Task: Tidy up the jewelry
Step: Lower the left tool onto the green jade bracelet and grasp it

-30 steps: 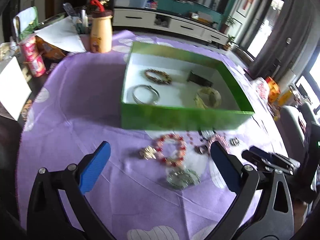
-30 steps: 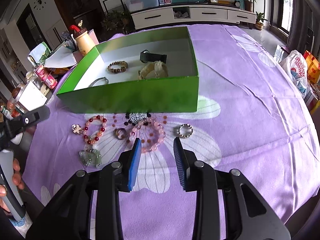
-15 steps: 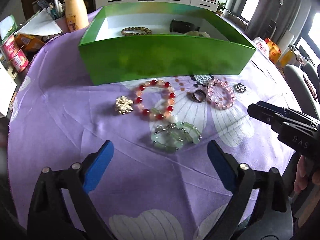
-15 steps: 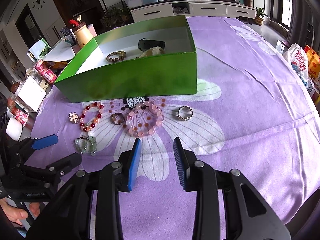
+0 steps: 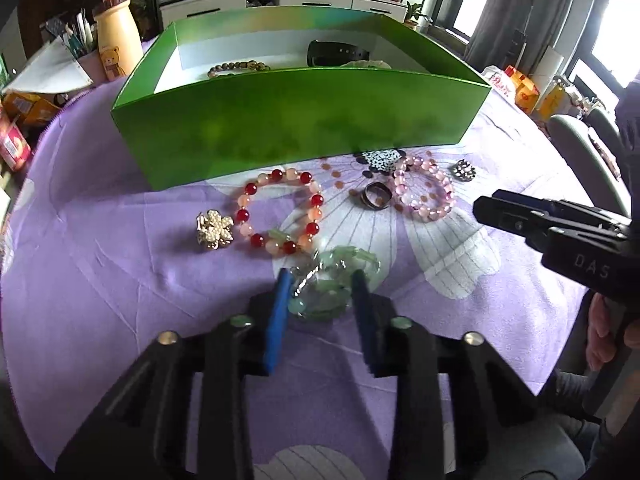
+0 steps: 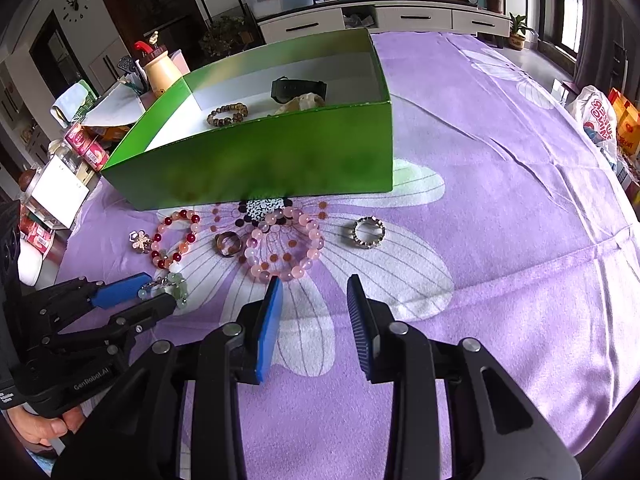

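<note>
On the purple cloth, in front of the green box (image 5: 300, 128) (image 6: 260, 164), lies loose jewelry. From left to right it is a pearl flower brooch (image 5: 214, 229), a red-and-peach bead bracelet (image 5: 316, 200), a dark ring (image 5: 376, 196), a pink bead bracelet (image 5: 424, 216) and a silver ring (image 5: 463, 169). My left gripper (image 5: 320, 276) (image 6: 162, 290) is closing, and its blue pads press both sides of the green jade bracelet (image 5: 332, 288) (image 6: 176, 284), which rests on the cloth. My right gripper (image 6: 314, 284) (image 5: 480, 208) hovers partly open and empty, just short of the pink bead bracelet (image 6: 262, 268).
The box holds a brown bead bracelet (image 6: 227, 115), a black watch (image 6: 298, 89) and a pale bangle (image 6: 304, 102). A yellow bottle (image 5: 116, 48) and red cans (image 5: 12, 144) crowd the left table edge. A grey chair (image 5: 580, 152) and a bag (image 6: 596, 116) stand at the right.
My left gripper came down close to the cloth over the green bracelet, and its jaws narrowed from wide apart to both sides of it. The right gripper stayed put.
</note>
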Demonstrator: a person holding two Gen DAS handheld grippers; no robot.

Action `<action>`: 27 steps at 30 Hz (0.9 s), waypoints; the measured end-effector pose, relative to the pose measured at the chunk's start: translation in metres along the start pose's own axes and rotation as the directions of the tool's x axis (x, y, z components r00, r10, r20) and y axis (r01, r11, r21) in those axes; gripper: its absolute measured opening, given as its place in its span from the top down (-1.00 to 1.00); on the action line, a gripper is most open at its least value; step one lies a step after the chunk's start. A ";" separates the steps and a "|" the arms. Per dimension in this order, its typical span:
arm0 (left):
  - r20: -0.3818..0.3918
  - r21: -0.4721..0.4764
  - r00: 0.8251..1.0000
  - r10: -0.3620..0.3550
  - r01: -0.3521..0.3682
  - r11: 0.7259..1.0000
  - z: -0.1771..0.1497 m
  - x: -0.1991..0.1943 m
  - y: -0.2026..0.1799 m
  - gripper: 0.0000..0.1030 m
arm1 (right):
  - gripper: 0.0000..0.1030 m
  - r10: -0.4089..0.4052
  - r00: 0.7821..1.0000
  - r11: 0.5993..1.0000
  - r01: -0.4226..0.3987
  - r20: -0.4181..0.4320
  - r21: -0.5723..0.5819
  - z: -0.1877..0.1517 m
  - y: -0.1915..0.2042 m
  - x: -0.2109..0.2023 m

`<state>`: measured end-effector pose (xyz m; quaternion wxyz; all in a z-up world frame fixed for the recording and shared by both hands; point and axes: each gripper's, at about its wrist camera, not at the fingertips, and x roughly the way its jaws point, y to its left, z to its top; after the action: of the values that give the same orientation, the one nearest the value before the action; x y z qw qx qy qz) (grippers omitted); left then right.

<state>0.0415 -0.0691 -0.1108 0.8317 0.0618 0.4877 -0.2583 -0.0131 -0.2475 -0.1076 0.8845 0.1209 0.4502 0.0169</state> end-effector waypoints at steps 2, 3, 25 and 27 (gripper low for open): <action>-0.003 -0.012 1.000 -0.028 0.028 1.000 -0.001 -0.001 0.001 0.76 | 0.35 -0.002 1.000 1.000 0.002 0.000 -0.005 0.000 0.001 0.001; -0.002 -0.016 0.999 -0.044 0.044 0.999 -0.002 -0.001 0.002 0.81 | 0.35 -0.002 1.000 1.000 0.002 -0.001 -0.006 0.000 0.001 0.001; 0.117 -0.142 0.986 -0.119 0.135 0.981 0.011 -0.052 0.036 0.86 | 0.35 -0.010 1.000 1.000 0.010 -0.012 -0.006 0.000 0.002 0.005; 0.127 -0.153 0.981 -0.147 0.166 0.974 0.008 -0.059 0.039 0.87 | 0.35 -0.005 1.000 1.000 0.005 -0.014 -0.017 0.001 0.005 0.005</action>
<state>0.0434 -0.0167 -0.0627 0.8376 -0.0600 0.4619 -0.2856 -0.0087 -0.2420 -0.1100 0.8823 0.1123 0.4567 0.0193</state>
